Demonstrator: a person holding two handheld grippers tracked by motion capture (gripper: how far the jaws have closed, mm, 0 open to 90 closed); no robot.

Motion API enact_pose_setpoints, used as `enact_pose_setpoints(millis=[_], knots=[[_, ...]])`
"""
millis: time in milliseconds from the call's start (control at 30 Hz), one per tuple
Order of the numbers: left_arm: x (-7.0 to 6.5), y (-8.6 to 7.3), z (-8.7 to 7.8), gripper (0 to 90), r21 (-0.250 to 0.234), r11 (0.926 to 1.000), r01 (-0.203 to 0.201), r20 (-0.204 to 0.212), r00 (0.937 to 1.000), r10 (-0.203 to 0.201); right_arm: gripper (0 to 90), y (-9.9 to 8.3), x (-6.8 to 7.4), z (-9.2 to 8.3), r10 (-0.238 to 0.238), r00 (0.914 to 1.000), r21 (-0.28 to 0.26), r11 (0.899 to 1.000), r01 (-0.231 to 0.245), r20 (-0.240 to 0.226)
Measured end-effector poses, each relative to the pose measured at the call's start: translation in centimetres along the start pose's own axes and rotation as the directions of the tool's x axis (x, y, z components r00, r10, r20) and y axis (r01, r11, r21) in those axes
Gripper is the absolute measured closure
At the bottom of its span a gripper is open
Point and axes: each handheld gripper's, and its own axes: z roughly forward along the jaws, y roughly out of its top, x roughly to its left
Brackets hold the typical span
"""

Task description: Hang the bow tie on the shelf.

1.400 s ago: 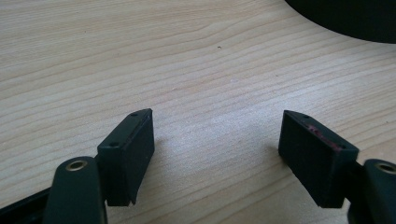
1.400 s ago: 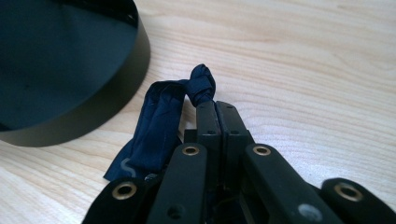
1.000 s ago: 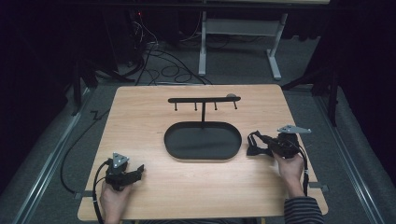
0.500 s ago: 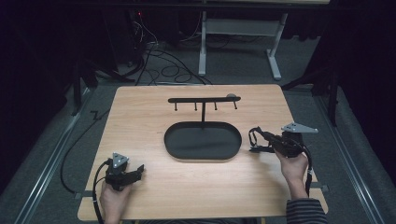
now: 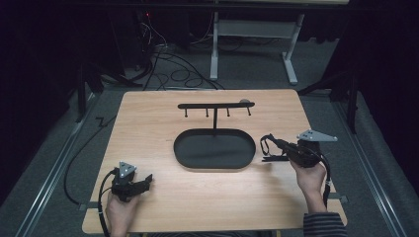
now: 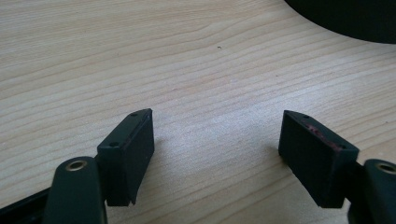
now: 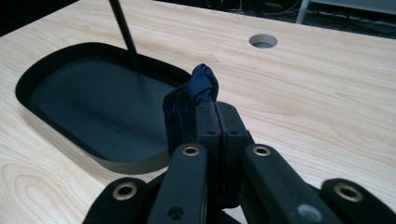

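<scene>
The dark blue strap, a loop of fabric, is pinched between the closed jaws of the right gripper and lifted just above the wooden table, right of the black oval tray; in the high view it shows as a dark loop at that gripper's tip, with what may be a trailing part of it lying on the wood just below. At the far left, near the table's front edge, the left gripper rests on the wood in the person's left hand, a grey three-cornered plate on its top and a cable curling off its back over the table's edge. In the left gripper view its jaws stand wide apart with bare wood grain between them, and the tray's dark edge crosses the upper right corner. At the middle of the table sits the tray, shallow and empty, with a thin upright post rising from its far rim to a horizontal black bar that carries four short pegs. To the right, the right gripper points left toward the tray, held by the right hand, which comes out of a striped sleeve. In the right gripper view a round hole shows in the tabletop beyond the strap.
</scene>
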Motion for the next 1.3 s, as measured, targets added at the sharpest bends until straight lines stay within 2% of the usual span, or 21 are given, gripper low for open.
enact_pose_setpoints(millis=[500, 1300], knots=[[0.0, 0.0, 0.0, 27.2, 0.001, 1.0, 0.002, 0.003, 1.0, -0.002, 90.0, 1.0, 1.6, -0.3, -0.027, 0.9984, -0.019, 0.999, 0.026, -0.05], [0.1, 0.0, 0.0, 27.2, 0.001, 1.0, 0.002, 0.006, 1.0, -0.002, 90.0, 2.7, 3.6, 0.6, -0.067, 0.991, -0.038, 0.997, 0.063, -0.116]])
